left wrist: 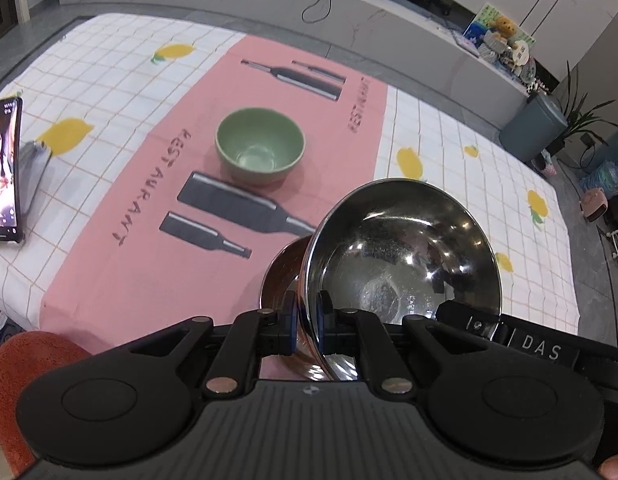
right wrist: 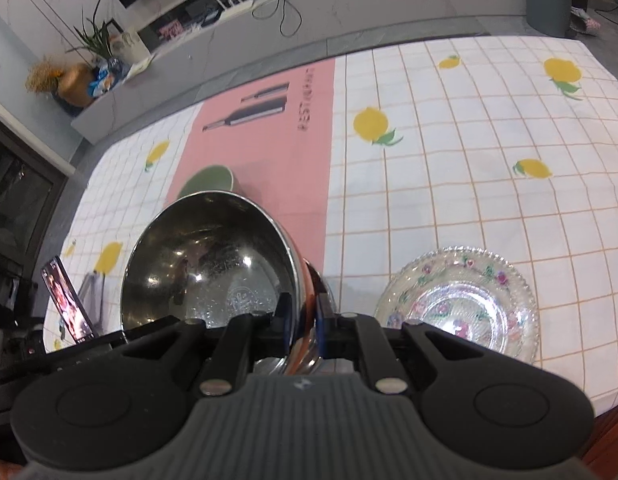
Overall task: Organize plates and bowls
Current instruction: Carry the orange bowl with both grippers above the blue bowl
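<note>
Steel bowl (left wrist: pixel 401 256) rim pinched between both grippers' jaws.

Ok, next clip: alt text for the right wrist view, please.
The right gripper is shut on the rim of a tilted, shiny stainless steel bowl, above a lemon-print checked tablecloth. A clear glass plate with painted flowers lies to its right; a green ceramic bowl peeks out behind, on a pink mat.
</note>
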Demonstrator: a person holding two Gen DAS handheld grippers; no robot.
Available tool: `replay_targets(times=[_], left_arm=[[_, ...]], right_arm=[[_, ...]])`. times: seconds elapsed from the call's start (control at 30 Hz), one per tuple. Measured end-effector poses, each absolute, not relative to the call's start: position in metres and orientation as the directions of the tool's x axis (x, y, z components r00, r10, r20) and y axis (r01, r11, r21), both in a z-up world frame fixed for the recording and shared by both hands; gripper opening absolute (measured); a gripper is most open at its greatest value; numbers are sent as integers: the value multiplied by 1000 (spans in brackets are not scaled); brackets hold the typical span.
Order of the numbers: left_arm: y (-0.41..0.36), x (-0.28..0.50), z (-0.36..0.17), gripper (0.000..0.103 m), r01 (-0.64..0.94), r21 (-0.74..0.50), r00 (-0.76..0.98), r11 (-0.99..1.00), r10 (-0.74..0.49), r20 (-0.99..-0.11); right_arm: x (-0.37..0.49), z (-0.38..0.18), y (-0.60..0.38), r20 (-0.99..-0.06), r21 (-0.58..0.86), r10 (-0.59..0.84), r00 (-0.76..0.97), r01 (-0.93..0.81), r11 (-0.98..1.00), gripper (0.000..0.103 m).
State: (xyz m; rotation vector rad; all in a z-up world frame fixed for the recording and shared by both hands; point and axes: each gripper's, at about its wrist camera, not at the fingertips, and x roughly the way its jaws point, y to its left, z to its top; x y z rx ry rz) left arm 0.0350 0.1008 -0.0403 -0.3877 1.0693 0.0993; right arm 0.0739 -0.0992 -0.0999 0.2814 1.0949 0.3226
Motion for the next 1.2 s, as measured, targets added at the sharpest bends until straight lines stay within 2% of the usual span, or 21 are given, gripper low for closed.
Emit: replay_targets(times=[0.53, 0.8, 1.03, 1.2], left_arm=[[104, 48, -72, 10, -273, -196, 377, 942, -83, -923], [95, 57, -71, 11, -212, -120, 355, 970, -38, -934], [91, 58, -72, 13, -161, -88, 357, 983, -25, -934], [88, 58, -71, 19, -138, -52, 353, 989, 0, -936]], right_arm=[[94, -133, -81, -872, 341, 365, 325, -132, 931, 9], [102, -136, -77, -883, 316, 349, 313, -152, 936, 9], [103, -136, -77, -885, 307, 350, 309, -179, 935, 10], [102, -135, -75, -887, 293, 342, 310, -194, 936, 14]])
